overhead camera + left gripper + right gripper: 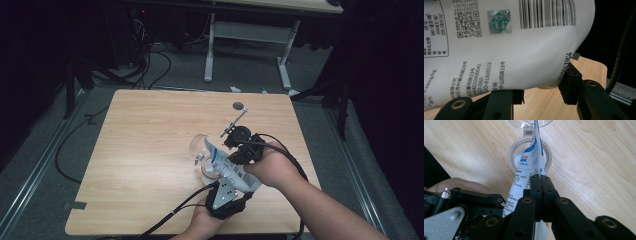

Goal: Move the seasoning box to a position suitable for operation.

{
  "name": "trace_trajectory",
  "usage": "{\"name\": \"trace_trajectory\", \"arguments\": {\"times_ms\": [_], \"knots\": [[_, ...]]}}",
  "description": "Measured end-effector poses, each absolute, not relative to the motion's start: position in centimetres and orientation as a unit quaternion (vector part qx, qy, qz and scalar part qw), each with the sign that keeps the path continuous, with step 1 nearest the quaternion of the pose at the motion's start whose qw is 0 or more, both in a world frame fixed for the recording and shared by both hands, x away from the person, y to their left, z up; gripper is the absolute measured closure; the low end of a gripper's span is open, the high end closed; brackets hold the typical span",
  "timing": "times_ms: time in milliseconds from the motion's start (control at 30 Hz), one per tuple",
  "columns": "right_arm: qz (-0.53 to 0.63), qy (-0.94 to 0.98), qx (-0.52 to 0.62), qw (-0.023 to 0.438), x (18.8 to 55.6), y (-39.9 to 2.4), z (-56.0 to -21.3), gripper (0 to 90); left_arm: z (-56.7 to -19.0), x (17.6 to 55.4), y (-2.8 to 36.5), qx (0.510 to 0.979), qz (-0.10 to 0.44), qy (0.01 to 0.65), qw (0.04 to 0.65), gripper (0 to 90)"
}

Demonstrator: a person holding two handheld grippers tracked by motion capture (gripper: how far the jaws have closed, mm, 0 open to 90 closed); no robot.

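From the high view, a person's two forearms came in from the bottom edge, each hand holding a gripper over the near right part of the wooden table [150, 150]. The left gripper [227, 197] sat close to the near edge, with a grey plate on top. The right gripper [240, 150] was just beyond it. Between them a white bag [232, 170] with blue print slanted up toward a clear glass bowl [200, 147], its top end at the bowl's rim. A small dark disc [239, 105] lay farther back on the table, well apart.

In the left gripper view, the bag [506, 50] loomed close, showing a barcode, a square code and small print. The left gripper [541, 93] had its jaws about half open, spanning the bag's rounded bottom; the right-hand pad touched the bag's edge, so it appeared to hold the bag.

In the right gripper view, the right gripper [540, 182] had its jaws pressed together on the bag's [529, 162] thin flat edge. Beyond the jaws stood a ring-shaped roll of tape [512, 152] on the table [586, 165], and the bowl [529, 123] showed at the top.
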State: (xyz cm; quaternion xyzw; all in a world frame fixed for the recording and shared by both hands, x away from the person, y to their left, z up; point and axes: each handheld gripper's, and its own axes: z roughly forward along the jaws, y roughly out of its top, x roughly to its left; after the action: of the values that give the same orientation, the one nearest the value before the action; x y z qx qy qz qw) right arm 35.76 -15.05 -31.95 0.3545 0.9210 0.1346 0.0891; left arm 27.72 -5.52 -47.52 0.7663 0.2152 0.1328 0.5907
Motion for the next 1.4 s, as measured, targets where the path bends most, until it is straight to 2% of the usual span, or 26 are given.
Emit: {"name": "trace_trajectory", "arguments": {"times_ms": [1400], "knots": [[0.136, 0.922, 0.35, 0.092, 35.99, -14.87, -31.94, 90.0, -47.37, 27.92, -5.53, 0.761, 0.126, 0.222, 0.596, 61.4]]}}
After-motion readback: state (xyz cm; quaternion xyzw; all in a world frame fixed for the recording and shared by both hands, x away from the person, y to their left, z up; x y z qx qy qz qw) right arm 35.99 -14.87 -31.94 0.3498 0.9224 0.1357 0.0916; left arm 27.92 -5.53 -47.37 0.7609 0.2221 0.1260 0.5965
